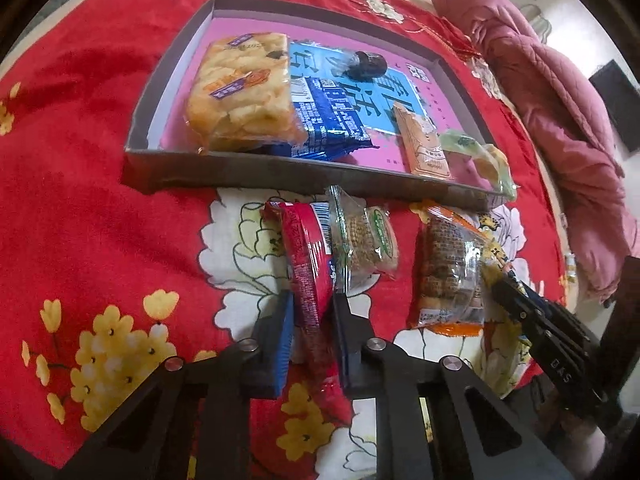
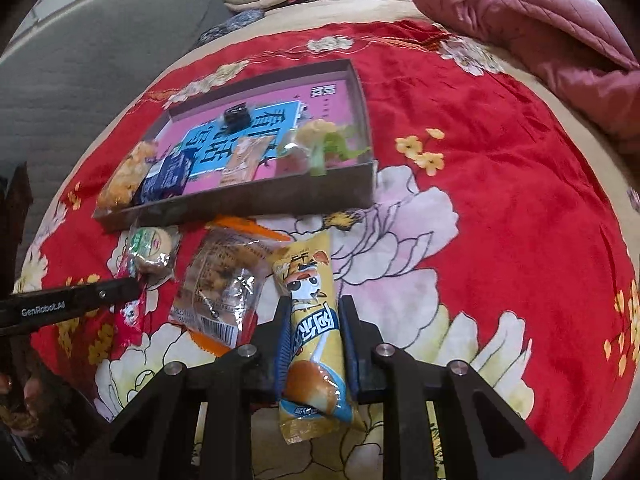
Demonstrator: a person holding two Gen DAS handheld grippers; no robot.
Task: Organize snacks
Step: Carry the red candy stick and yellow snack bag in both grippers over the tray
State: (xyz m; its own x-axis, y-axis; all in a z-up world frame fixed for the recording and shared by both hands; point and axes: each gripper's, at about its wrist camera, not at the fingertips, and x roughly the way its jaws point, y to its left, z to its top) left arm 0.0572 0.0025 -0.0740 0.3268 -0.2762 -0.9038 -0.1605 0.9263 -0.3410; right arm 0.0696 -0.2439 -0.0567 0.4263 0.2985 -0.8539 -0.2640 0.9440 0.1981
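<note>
Ahead of left jaws: box wall [image 1: 304,172] blocks, green-label pkt [image 1: 366,246] beside.
Between jaws pairs: clear-wrap snack [image 2: 224,280].
Right of right jaws: bedspread [image 2: 500,208] free.

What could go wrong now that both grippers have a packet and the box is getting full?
1. The left gripper pinches the red packet on its edge, beside the green-label snack; lifting may drag that neighbour.
2. The right gripper holds the yellow packet mid-length; its long ends could catch the box wall.
3. The box's near side is crowded, so packets may land stacked.
</note>
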